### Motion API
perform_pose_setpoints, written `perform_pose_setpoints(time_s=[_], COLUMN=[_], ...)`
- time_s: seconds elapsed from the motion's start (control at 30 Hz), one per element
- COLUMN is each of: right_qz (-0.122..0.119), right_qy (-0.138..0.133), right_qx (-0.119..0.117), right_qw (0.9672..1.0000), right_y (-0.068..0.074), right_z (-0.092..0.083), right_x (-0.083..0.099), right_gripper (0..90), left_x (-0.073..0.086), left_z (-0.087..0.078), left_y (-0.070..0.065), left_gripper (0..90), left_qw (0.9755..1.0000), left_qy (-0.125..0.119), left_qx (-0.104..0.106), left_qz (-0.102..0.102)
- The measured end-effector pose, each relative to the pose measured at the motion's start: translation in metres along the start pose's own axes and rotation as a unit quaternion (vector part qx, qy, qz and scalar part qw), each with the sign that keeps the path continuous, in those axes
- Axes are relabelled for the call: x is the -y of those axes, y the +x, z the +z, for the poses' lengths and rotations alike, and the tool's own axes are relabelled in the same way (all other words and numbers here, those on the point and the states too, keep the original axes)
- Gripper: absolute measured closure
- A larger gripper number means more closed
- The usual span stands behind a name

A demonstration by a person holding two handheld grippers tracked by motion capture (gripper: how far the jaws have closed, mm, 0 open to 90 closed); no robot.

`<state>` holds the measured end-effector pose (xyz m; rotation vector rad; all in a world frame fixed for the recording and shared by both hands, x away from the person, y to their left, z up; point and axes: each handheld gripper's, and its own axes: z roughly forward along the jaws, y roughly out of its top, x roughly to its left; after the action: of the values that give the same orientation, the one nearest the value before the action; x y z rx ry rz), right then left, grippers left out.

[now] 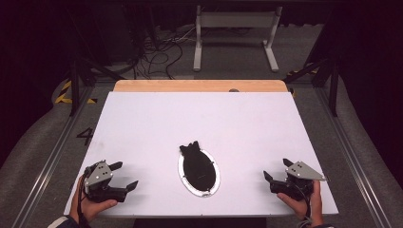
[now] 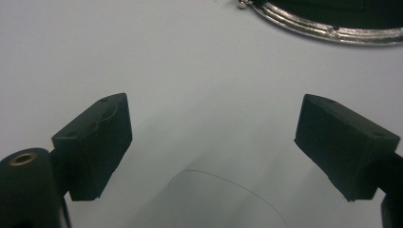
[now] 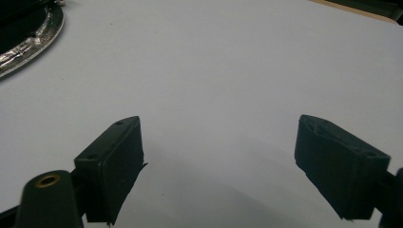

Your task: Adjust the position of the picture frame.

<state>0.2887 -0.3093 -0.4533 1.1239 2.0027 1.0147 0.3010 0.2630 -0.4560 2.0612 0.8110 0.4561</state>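
Note:
An oval silver tray (image 1: pixel 181 172) lies near the front middle of the white table (image 1: pixel 199 123), with a black object (image 1: pixel 196 164) lying in it and sticking out past its far rim. My left gripper (image 1: pixel 123 175) rests at the front left, held by a hand, jaws wide open and empty. My right gripper (image 1: pixel 277 169) rests at the front right in the other hand, also open and empty. The left gripper view has the left gripper (image 2: pixel 214 147) over bare table, with the tray's rim (image 2: pixel 328 26) at top right. In the right gripper view the right gripper (image 3: pixel 218 161) faces bare table, the tray's rim (image 3: pixel 33 40) at top left.
A wooden strip (image 1: pixel 199 86) edges the table's far side. Beyond it stand a white metal frame (image 1: pixel 235 33) and loose cables (image 1: pixel 157 52) on the floor. Metal rails (image 1: pixel 351 156) run along both sides of the table.

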Motion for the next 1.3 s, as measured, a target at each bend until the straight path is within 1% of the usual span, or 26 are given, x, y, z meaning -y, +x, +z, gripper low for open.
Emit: perform_pose_setpoints(time_s=[0.03,0.1,0.17,0.2,0.23,0.33,0.37,0.4,0.43,0.47,0.5,0.53,0.57,0.6,0.63,0.67,0.7,0.73,0.83,0.87,0.93,0.97,1.03,1.13,1.23,1.3], right_qz=[-0.001,-0.002,-0.003,-0.006,-0.006,-0.013,-0.015,-0.015,-0.015,-0.012,-0.012,-0.006,-0.008,-0.012,-0.012,-0.012,-0.012,-0.009,-0.015,-0.019,-0.025,-0.027,-0.030,-0.032,-0.039,-0.039], right_qy=[0.001,0.001,0.002,0.003,0.003,0.004,0.006,0.006,0.007,0.005,0.005,0.005,0.007,0.009,0.010,0.010,0.012,0.016,0.021,0.025,0.027,0.029,0.030,0.030,0.031,0.033], right_qx=[-0.002,-0.002,-0.004,-0.009,-0.009,-0.017,-0.029,-0.029,-0.040,-0.042,-0.042,-0.054,-0.054,-0.058,-0.062,-0.062,-0.061,-0.064,-0.072,-0.078,-0.084,-0.090,-0.104,-0.124,-0.145,-0.168], right_qw=[1.0000,1.0000,1.0000,0.9999,0.9999,0.9998,0.9994,0.9994,0.9991,0.9990,0.9990,0.9985,0.9985,0.9982,0.9980,0.9980,0.9980,0.9978,0.9971,0.9965,0.9958,0.9952,0.9937,0.9913,0.9881,0.9844], right_y=[0.000,0.001,0.002,0.003,0.003,0.006,0.007,0.007,0.008,0.008,0.008,0.008,0.009,0.010,0.011,0.011,0.012,0.013,0.017,0.020,0.025,0.027,0.031,0.038,0.048,0.058], right_z=[0.000,0.001,0.001,0.002,0.002,0.003,0.004,0.004,0.005,0.005,0.005,0.006,0.007,0.008,0.009,0.009,0.011,0.013,0.018,0.021,0.024,0.026,0.028,0.029,0.029,0.030], right_x=[0.000,0.000,-0.001,-0.002,-0.002,-0.004,-0.005,-0.005,-0.005,-0.005,-0.005,-0.006,-0.006,-0.007,-0.008,-0.008,-0.009,-0.011,-0.014,-0.016,-0.018,-0.019,-0.021,-0.024,-0.026,-0.028], right_gripper=[16.8,16.8,17.0,21.2,21.2,26.3,34.0,34.0,48.5,53.8,53.8,61.0,63.9,66.4,67.2,67.2,68.6,71.6,75.8,78.7,80.2,81.5,84.4,87.1,89.4,90.0], left_x=[0.000,0.000,0.000,0.000,0.001,0.003,0.003,0.002,0.000,-0.002,-0.002,-0.004,-0.004,-0.008,-0.008,-0.009,-0.011,-0.013,-0.019,-0.021,-0.025,-0.027,-0.033,-0.046,-0.060,-0.070], left_z=[-0.001,-0.002,-0.003,-0.003,-0.002,0.000,-0.001,-0.001,0.000,0.002,0.002,0.006,0.006,0.012,0.012,0.015,0.019,0.021,0.032,0.034,0.038,0.040,0.045,0.054,0.067,0.078], left_y=[0.000,-0.001,-0.002,-0.002,-0.001,-0.002,-0.003,-0.004,-0.005,-0.007,-0.007,-0.010,-0.010,-0.014,-0.014,-0.016,-0.017,-0.018,-0.025,-0.027,-0.026,-0.025,-0.020,-0.013,-0.006,-0.004], left_gripper=[14.1,14.2,15.0,15.2,15.2,17.4,21.8,21.8,28.1,33.3,39.3,42.2,47.5,55.6,59.4,59.4,63.5,68.5,76.0,78.5,79.1,79.3,80.7,82.3,84.8,86.7], left_qw=[0.9999,0.9999,0.9999,0.9999,0.9999,1.0000,1.0000,1.0000,0.9999,0.9997,0.9997,0.9993,0.9993,0.9980,0.9980,0.9978,0.9973,0.9968,0.9949,0.9943,0.9943,0.9947,0.9951,0.9959,0.9963,0.9955], left_qy=[-0.008,-0.011,-0.016,-0.013,-0.011,0.003,0.001,-0.002,-0.003,0.002,0.002,0.010,0.010,0.020,0.020,0.025,0.027,0.030,0.043,0.046,0.044,0.043,0.040,0.029,0.018,0.017], left_qx=[0.001,0.002,-0.002,-0.003,-0.005,-0.001,0.000,0.004,0.011,0.018,0.018,0.025,0.025,0.034,0.034,0.034,0.045,0.048,0.059,0.061,0.059,0.058,0.053,0.054,0.059,0.067], left_qz=[-0.007,-0.006,-0.004,-0.004,-0.001,0.004,0.008,0.009,0.009,0.017,0.017,0.027,0.027,0.049,0.049,0.050,0.052,0.056,0.070,0.074,0.078,0.073,0.073,0.067,0.061,0.064])
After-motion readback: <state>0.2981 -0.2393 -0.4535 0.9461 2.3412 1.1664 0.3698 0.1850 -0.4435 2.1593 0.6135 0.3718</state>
